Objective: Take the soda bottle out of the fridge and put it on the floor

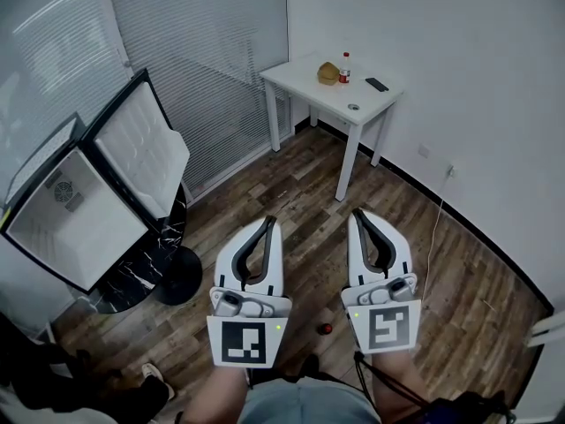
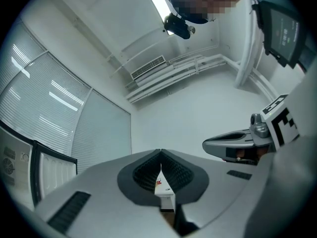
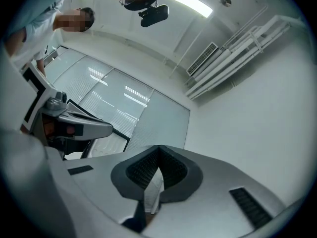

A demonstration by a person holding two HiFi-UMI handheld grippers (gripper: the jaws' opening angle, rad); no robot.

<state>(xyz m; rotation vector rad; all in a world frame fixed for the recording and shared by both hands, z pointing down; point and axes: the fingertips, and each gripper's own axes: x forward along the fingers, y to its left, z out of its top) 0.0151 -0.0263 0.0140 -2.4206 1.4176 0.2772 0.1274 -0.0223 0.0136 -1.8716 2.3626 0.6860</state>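
Small soda bottle (image 1: 344, 67): red cap, red band round the body, upright. Not in the fridge; standing on a white table (image 1: 371, 104) at the upper middle of the frame, near the far edge, too small to read further.

Compact fridge (image 1: 75, 223) at the left edge of the frame: dark casing, white inside, a round vent on the back wall. Door (image 1: 141, 148) swung wide open, its white ribbed lining facing out. Set on a dark marbled round stand (image 1: 132, 276).

Floor (image 1: 291, 184): brown wood planks, filling the middle and lower right of the frame.
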